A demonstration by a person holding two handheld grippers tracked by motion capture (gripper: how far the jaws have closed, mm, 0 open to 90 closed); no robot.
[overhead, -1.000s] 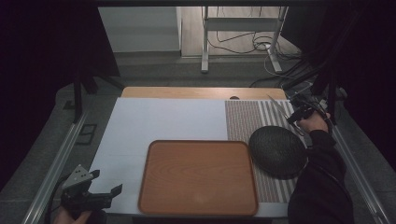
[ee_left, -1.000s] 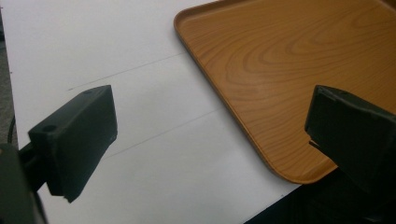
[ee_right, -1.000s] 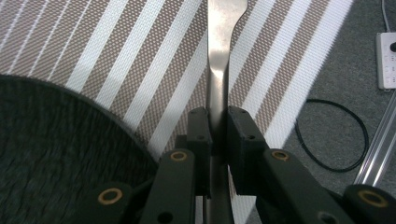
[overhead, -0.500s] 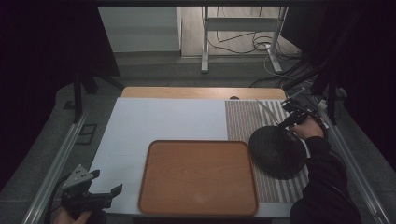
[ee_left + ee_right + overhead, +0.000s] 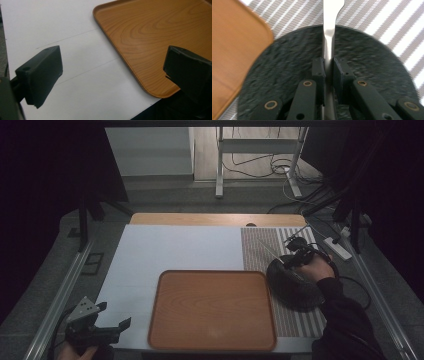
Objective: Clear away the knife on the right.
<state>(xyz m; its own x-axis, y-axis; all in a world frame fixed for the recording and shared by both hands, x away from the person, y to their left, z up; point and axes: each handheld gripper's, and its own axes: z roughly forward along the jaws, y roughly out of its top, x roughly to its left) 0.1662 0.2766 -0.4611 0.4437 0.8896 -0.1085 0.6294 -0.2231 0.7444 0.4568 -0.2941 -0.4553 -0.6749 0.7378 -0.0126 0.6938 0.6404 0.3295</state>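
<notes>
Right gripper (image 5: 328, 68) clamps a metal utensil (image 5: 329, 32) by its handle above the dark plate (image 5: 367, 65), likely to set it down | left gripper (image 5: 110, 72) wide, idle beside tray (image 5: 150, 37) on desk (image 5: 175, 245)

The working end of the metal utensil (image 5: 329, 30) is cut off by the top edge of the right gripper view, so its kind cannot be told. The wooden tray (image 5: 160, 37) is cropped at top and right.
</notes>
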